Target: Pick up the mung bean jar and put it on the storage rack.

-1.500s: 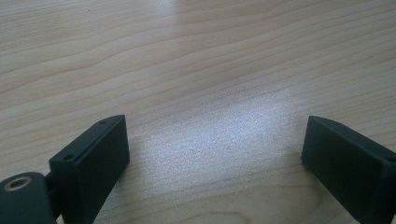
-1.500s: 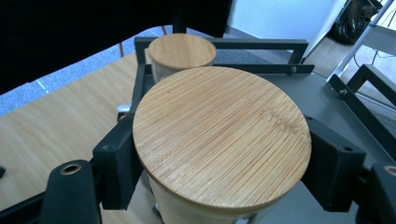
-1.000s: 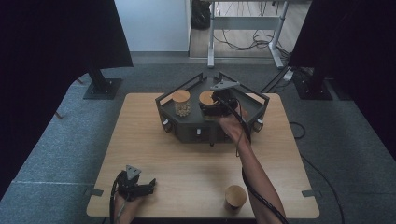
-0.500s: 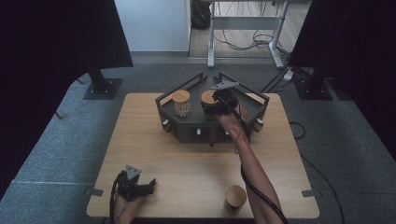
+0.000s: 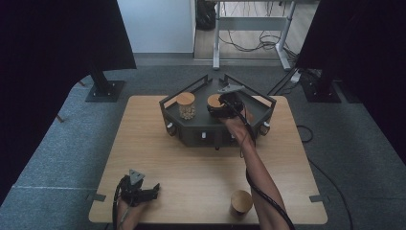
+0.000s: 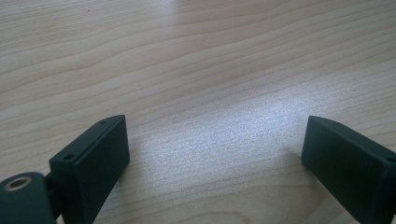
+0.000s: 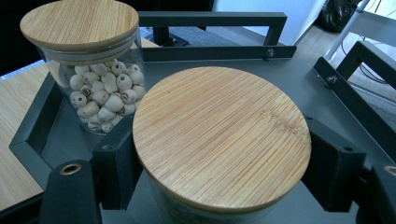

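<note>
Table [image 5: 191, 163]: left gripper [image 5: 139, 189] gapes empty; right gripper [image 7: 219, 172] clamps lidded jar [image 7: 222, 135].

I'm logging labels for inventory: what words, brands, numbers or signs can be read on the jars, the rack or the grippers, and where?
None: the jar lid in the right gripper, the second jar, the rack and the left gripper bear no readable text.

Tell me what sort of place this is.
Probably a lab or studio set up for recording. A lone wooden table stands on grey carpet, black curtains hang at both sides, and cables trail under a metal desk frame behind.
</note>
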{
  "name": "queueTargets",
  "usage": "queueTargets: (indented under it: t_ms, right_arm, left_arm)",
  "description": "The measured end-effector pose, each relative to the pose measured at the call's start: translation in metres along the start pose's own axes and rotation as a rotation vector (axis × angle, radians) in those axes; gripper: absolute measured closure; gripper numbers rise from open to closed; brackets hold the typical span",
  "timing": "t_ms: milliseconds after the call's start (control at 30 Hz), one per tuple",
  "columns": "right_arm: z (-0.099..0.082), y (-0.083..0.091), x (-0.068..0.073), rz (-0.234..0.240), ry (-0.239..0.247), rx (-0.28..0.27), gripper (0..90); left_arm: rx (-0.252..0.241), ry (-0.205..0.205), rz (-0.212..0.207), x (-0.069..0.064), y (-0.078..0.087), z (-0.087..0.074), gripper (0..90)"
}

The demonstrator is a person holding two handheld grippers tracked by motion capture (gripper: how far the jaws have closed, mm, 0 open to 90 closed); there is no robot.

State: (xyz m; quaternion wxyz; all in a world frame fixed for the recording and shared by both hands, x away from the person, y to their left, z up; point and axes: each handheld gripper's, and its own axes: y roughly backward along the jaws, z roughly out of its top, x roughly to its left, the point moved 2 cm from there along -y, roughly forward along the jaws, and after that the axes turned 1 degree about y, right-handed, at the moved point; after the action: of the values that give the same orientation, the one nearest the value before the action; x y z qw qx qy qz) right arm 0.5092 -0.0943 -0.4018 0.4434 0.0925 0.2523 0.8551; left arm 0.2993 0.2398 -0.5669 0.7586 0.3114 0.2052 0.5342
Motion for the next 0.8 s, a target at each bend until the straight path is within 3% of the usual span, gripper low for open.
queueTargets:
  t_ms: [133,300,500,633,800]
  right_arm:
    - [-0.001,0.000,-0.003,0.007,-0.027,0.004,23.2]
    - [0.000,0.000,-0.002,-0.001,-0.027,0.012,22.4]
    - [0.001,0.001,-0.002,-0.010,-0.024,0.004,12.1]
    - [0.001,0.006,0.001,-0.007,-0.030,0.002,9.2]
    - [0.005,0.021,0.009,-0.038,-0.006,-0.020,9.2]
  left_arm:
    - [0.000,0.000,0.000,0.000,0.000,0.000,7.4]
    - [0.000,0.000,0.000,0.000,0.000,0.000,7.4]
    - [0.000,0.000,0.000,0.000,0.000,0.000,7.4]
    - [0.000,0.000,0.000,0.000,0.000,0.000,7.4]
    - [-0.004,0.004,0.000,0.000,0.000,0.000,7.4]
